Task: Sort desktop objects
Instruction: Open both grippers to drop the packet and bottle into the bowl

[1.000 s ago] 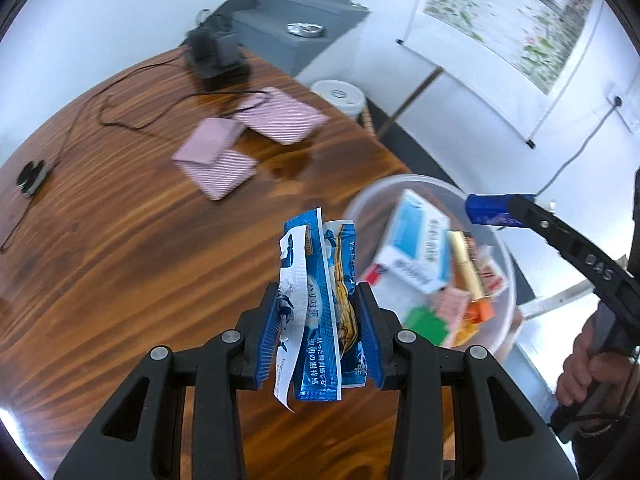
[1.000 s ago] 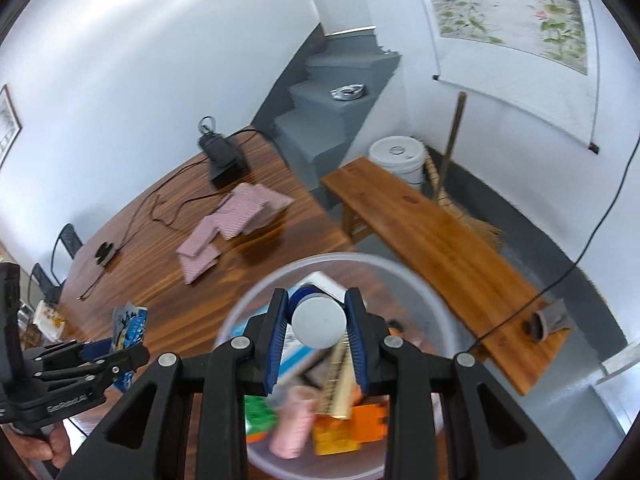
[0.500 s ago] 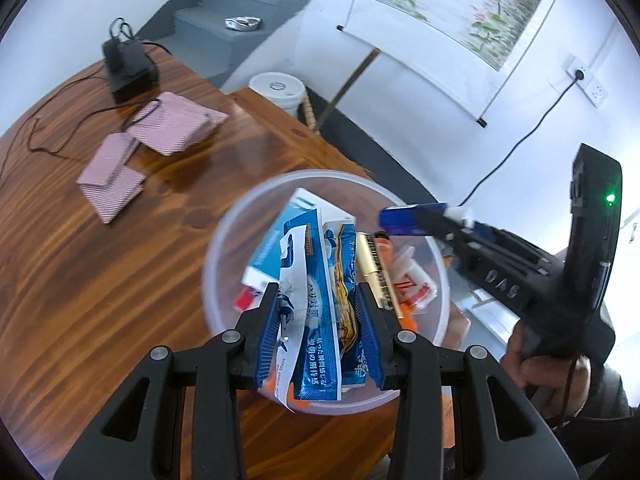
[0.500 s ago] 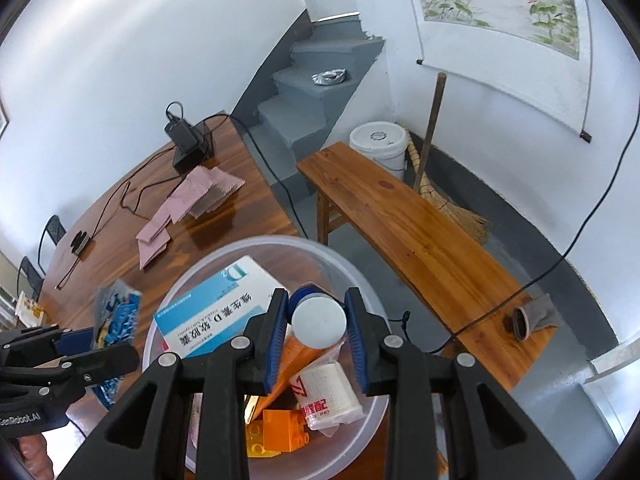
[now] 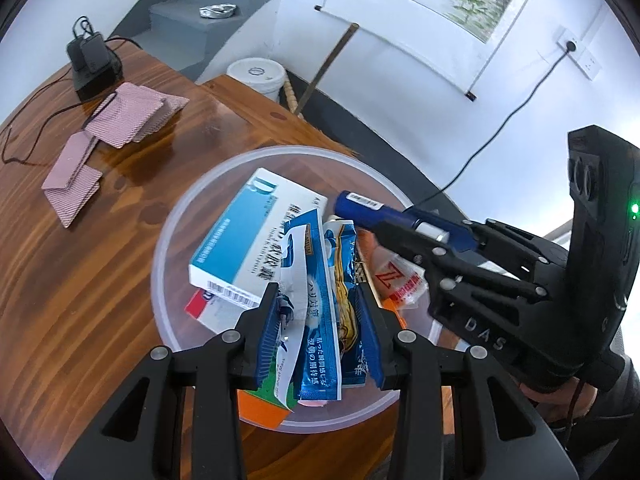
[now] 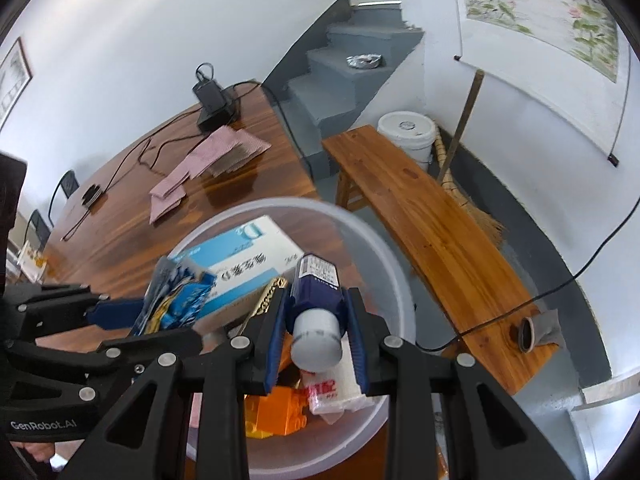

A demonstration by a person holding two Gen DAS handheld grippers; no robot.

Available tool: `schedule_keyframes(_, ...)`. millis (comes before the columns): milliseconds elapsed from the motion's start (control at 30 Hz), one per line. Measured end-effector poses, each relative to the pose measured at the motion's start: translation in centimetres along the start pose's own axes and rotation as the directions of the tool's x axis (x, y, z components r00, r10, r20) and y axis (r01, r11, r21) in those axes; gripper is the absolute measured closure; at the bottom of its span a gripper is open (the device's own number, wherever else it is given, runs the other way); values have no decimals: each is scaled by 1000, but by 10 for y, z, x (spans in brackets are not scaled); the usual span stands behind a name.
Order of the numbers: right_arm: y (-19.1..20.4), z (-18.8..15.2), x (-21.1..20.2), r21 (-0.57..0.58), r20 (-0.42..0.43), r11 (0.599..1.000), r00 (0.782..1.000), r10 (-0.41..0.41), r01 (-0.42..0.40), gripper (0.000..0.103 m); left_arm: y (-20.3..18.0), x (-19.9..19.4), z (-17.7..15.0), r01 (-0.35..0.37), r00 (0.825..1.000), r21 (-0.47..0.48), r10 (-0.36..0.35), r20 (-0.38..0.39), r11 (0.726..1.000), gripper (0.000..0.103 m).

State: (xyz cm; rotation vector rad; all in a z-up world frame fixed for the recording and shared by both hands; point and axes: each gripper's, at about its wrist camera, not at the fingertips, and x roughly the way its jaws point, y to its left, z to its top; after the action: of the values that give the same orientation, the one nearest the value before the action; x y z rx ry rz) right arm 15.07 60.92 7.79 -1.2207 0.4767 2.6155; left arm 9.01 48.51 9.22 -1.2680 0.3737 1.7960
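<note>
Blue-padded left gripper (image 5: 320,336) clamped on a sheaf of glossy blue foil sachets (image 5: 318,320), pinched low so the tops fan out beyond the fingertips, presumably ready to drop. Directly beneath and ahead of those fingers, a round translucent plastic bowl (image 5: 168,240) collecting the sorted items: white-and-teal cardboard medicine box (image 5: 256,236), orange toy bricks (image 6: 280,408), white printed packet (image 6: 336,392). Right gripper (image 6: 318,324) likewise shut on a dark blue cylindrical bottle with a white cap (image 6: 316,312), cap toward the camera, hovering over the same bowl. Farther past both sets of fingers, pink patterned cards (image 5: 120,116) fanned on the brown wooden table (image 5: 60,280), apparently not yet gathered.
</note>
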Motion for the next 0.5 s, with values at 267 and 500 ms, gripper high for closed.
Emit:
schedule_keyframes(267, -3, -5, -1, 6, -26, 1000, 999, 20, -20, 70, -7, 5, 0, 13, 1000, 21, -12, -14, 1000, 62)
schedule_keyframes(500, -3, -7, -7, 15, -32, 1000, 999, 25, -24, 70, 2, -4, 2, 2, 1000, -30, -1, 12, 1000, 34)
